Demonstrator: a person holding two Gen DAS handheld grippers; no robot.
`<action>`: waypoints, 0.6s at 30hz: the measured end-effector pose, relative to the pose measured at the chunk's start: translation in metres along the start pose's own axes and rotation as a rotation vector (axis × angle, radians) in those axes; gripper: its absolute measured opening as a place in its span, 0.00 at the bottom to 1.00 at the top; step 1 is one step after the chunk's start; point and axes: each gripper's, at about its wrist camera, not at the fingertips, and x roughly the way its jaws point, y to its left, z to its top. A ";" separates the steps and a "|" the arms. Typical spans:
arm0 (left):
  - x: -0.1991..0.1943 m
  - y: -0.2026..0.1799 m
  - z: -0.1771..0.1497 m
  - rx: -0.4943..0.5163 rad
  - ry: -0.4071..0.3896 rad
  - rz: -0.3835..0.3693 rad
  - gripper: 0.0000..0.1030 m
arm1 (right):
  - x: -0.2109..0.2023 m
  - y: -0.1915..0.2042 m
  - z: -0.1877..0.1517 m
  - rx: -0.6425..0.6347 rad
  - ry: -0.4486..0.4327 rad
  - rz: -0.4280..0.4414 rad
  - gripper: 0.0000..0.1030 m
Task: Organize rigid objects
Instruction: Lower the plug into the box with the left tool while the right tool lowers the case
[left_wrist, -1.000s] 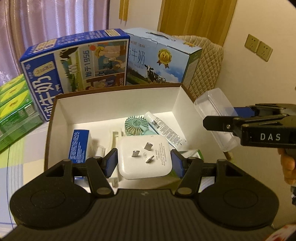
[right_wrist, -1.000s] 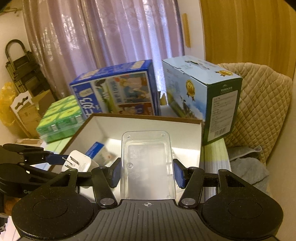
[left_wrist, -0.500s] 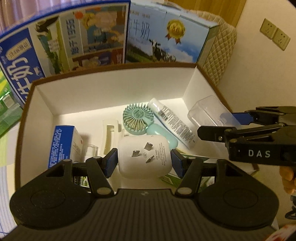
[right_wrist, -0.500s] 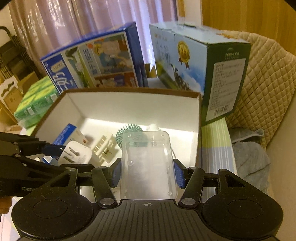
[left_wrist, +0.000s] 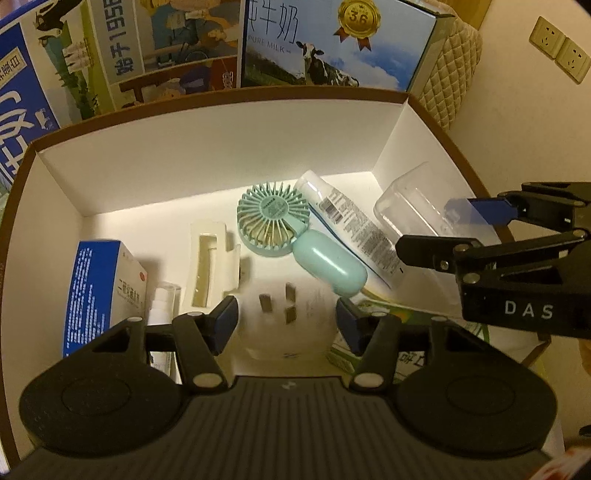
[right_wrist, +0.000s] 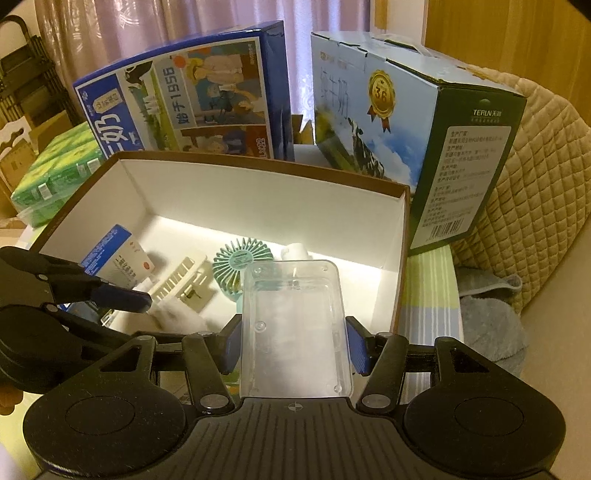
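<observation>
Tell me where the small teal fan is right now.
The teal fan lies on the floor of the open box, toward its back wall, between the cream plastic holder on its left and the white tube on its right.

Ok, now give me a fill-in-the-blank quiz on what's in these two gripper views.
1. The clear case is held by the ___ gripper.
2. The fan lies inside the open ___.
3. The white plug shows ___ metal prongs.
4. The gold medal on the milk carton bears the number ___.

Missing words: right; box; three; 36
</observation>
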 end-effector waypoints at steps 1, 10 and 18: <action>0.000 0.001 0.001 0.001 -0.003 -0.002 0.52 | 0.000 0.000 0.001 0.001 -0.001 -0.001 0.52; 0.001 0.012 0.000 -0.020 0.008 0.015 0.54 | 0.001 -0.002 0.004 0.011 -0.002 -0.004 0.52; -0.005 0.016 -0.002 -0.030 0.000 0.047 0.56 | 0.002 -0.002 0.005 0.029 -0.002 0.001 0.57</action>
